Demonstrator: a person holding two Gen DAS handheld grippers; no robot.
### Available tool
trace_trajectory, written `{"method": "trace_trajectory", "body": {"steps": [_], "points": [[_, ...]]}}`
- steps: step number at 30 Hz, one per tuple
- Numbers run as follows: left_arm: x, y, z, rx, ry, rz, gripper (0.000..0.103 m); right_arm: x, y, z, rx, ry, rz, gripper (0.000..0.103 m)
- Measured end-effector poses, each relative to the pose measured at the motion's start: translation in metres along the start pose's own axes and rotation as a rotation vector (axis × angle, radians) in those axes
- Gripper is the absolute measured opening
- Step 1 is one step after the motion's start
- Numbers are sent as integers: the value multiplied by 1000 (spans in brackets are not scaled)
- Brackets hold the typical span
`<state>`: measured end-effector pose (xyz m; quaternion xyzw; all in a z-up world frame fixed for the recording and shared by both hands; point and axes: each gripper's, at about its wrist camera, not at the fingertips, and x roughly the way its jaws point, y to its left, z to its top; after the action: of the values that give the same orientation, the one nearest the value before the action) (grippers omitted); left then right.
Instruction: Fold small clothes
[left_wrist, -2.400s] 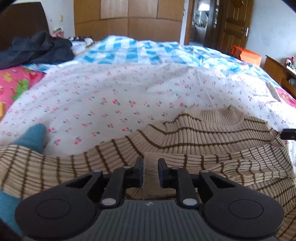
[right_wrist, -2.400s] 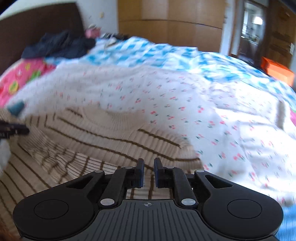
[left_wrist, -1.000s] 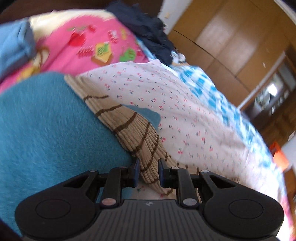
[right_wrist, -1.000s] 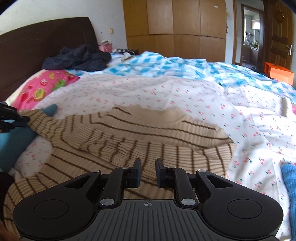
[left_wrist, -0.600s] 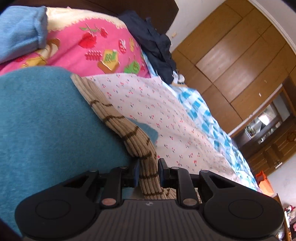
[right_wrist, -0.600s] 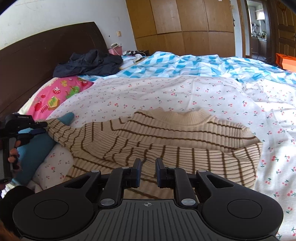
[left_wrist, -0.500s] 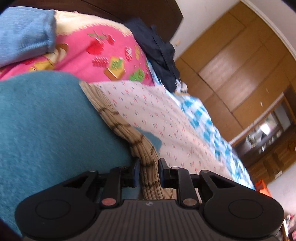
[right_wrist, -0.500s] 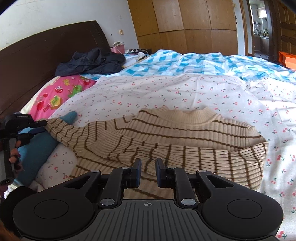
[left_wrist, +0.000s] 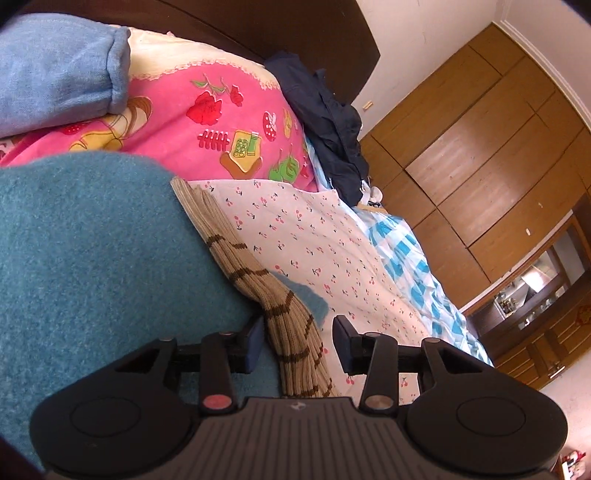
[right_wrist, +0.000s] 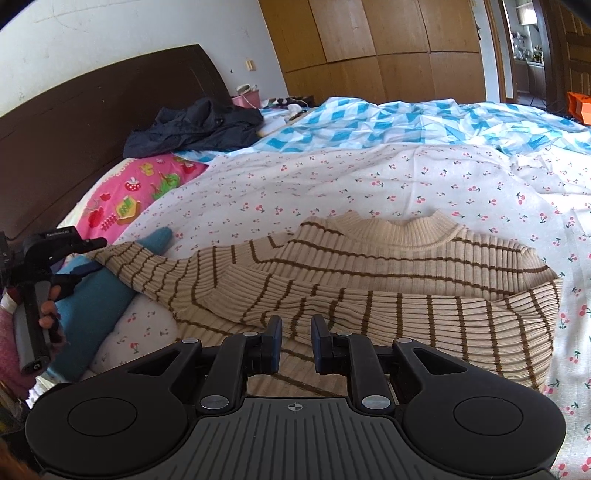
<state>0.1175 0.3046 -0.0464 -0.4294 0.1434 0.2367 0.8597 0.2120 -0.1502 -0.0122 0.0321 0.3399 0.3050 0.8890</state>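
A beige striped sweater (right_wrist: 388, 280) is spread on the cherry-print sheet (right_wrist: 332, 177) of the bed, collar toward the far side, one sleeve (right_wrist: 147, 266) stretched out to the left over a teal garment (right_wrist: 92, 295). That sleeve's cuff end (left_wrist: 288, 325) is seen between the jaws of the left gripper (left_wrist: 298, 341), which are set wide and are not pressed on it. The right gripper (right_wrist: 296, 341) is held low over the sweater's near edge, its jaws parted narrowly with nothing clamped. A pink pillow (left_wrist: 207, 122) and dark clothing (right_wrist: 195, 125) are seen by the headboard (right_wrist: 92, 122).
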Motion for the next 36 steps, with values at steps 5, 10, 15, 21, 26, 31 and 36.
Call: {"method": "trace_trajectory", "body": {"steps": [5,10,15,21,26,31,36], "points": [[19,-8,2,-12,-39,16,61,0,0,-2,23,-5,5,18],[23,-19,0,56,-41,74,41,-3,-4,-1,37,-16,9,18],[19,-50,-6,114,38,-42,13,-16,-9,-1,64,-62,5,18],[2,-160,-72,374,203,-370,14,-41,-30,-7,124,-100,-76,18],[4,-232,-187,810,376,-463,35,-67,-59,-20,192,-96,-183,19],[-8,-223,-236,974,418,-421,39,-76,-80,-27,235,-80,-218,20],[-13,-192,-220,966,416,-326,41,-49,-69,-14,195,-40,-178,20]]}}
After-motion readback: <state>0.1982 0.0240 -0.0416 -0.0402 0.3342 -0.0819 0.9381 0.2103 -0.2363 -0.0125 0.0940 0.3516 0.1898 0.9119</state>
